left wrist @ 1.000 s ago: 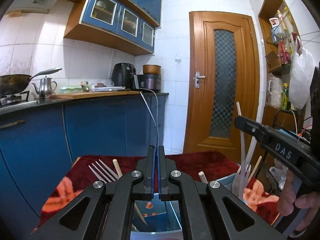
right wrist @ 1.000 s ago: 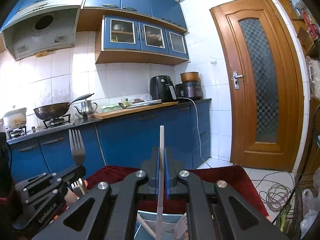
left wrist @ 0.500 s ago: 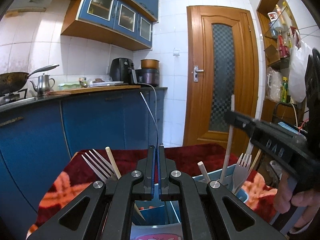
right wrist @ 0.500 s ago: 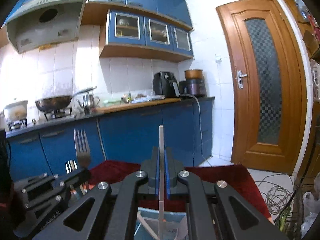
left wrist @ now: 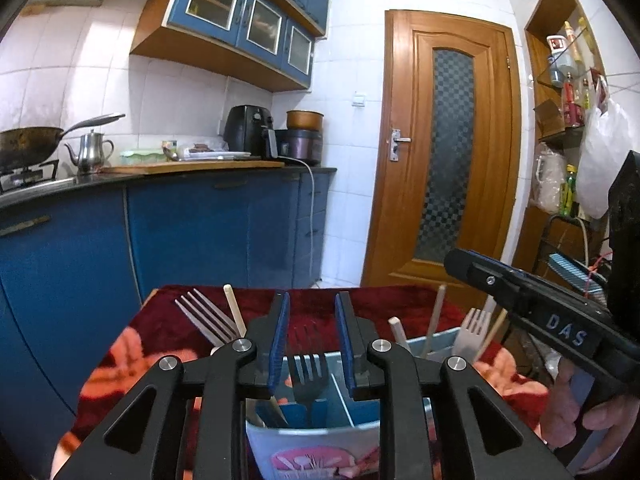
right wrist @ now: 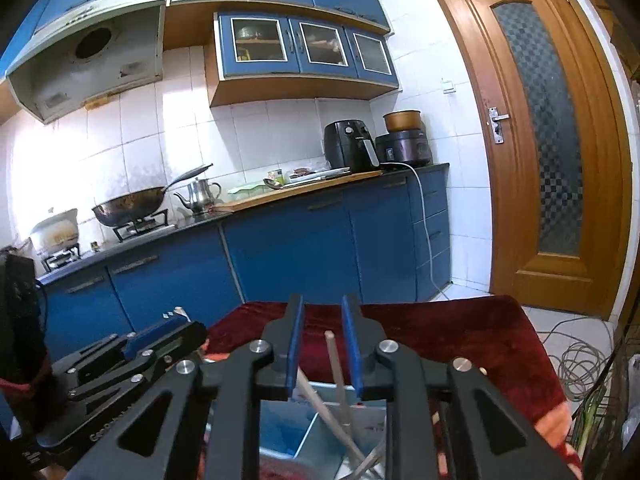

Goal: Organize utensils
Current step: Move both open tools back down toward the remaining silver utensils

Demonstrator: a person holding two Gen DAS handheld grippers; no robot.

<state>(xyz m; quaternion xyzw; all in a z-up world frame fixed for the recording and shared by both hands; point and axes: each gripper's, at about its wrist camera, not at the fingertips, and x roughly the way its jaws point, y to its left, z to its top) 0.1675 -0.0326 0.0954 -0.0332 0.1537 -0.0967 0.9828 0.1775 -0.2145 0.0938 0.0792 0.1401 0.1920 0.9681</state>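
A light blue divided utensil holder stands on a red flowered tablecloth. My left gripper is open right above it, and a dark fork stands tines-up in the compartment between its fingers. Silver forks and a chopstick stick up at the left. My right gripper is open above the holder; a pale chopstick stands loose between its fingers. The right gripper also shows in the left wrist view, above a white fork and chopsticks.
Blue kitchen cabinets with a wok, kettle and air fryer on the counter run behind the table. A wooden door stands at the back right. Cables lie on the floor right of the table. The left gripper shows at lower left of the right wrist view.
Both grippers lowered toward the holder and opened. The left let go of the fork and the right let go of the chopstick, and both now stand in the holder.
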